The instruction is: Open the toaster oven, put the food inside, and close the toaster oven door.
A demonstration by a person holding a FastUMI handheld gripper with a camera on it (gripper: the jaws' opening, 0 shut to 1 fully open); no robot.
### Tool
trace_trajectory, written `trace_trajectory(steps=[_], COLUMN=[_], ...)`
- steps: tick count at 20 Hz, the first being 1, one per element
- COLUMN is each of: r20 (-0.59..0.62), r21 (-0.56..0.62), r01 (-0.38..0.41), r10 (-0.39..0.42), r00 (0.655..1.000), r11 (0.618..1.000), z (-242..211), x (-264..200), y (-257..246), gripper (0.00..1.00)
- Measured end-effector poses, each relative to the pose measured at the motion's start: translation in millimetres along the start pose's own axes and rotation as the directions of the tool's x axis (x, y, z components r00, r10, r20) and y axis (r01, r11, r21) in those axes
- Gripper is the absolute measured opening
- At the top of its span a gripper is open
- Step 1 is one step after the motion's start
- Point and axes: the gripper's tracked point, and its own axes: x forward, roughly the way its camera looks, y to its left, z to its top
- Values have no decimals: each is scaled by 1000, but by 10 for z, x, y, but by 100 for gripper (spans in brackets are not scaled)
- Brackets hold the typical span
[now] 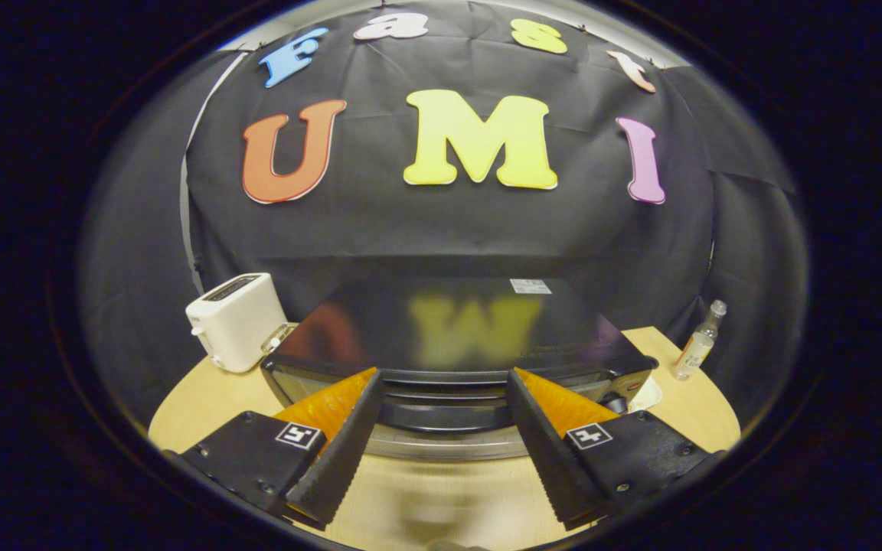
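Black toaster oven (456,337) sits on the surface (701,413); tongs (441,375) spread wide, empty, fingertips at its door top.

Dim booth, strong fisheye bending at edges; glossy toaster oven (456,329) top mirrors wall.

Toaster oven (456,344): my fingers (349,428) cover both front corners; its door handle is partly hidden between them; the label on its top is too small to read; the knob at its right front shows only in part.
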Motion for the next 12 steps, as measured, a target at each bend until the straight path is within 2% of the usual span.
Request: trace_trajectory(steps=[12], r20=[-57], r21=[-45], r01=[5], r10=[-7], r00=[998], r11=[999], z=[-292], x=[-411], y=[6], gripper=[100])
